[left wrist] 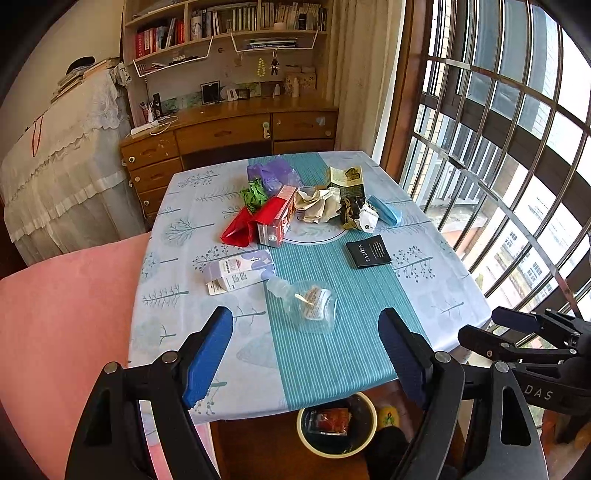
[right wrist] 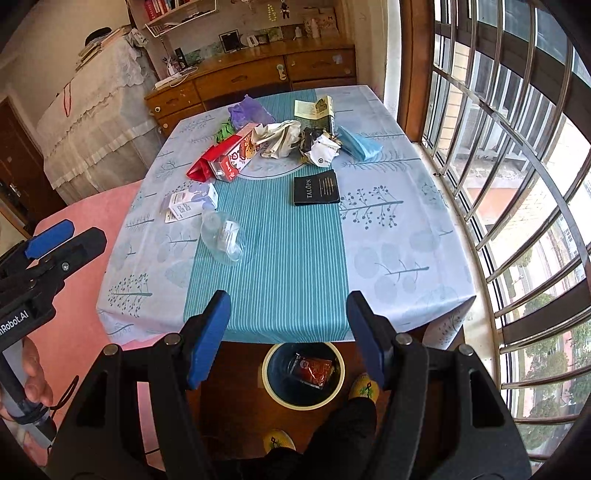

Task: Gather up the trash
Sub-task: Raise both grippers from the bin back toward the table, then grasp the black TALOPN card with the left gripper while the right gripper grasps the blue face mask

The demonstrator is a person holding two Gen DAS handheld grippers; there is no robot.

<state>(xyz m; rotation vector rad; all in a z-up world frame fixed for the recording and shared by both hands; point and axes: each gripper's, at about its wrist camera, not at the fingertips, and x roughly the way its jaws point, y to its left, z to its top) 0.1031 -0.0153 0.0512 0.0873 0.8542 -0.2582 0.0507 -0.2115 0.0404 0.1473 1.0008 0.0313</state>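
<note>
I have both grippers raised over the near table edge, left gripper (left wrist: pixel 306 354) and right gripper (right wrist: pixel 288 332), jaws apart with nothing between them. The bin (right wrist: pixel 271 387) sits at bottom centre under the edge, handy for dropping, with one red packet (right wrist: pixel 314 371) inside. The rest of the trash lies mid-frame on the table (right wrist: pixel 406 240); the plastic bottle (left wrist: pixel 306 304) is closest.

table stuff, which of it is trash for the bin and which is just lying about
For the job: clear plastic bottle, white carton, red carton, crumpled paper, black packet, bin on the floor.

Just lying about: tablecloth, pink chair, wooden desk, bookshelf.
</note>
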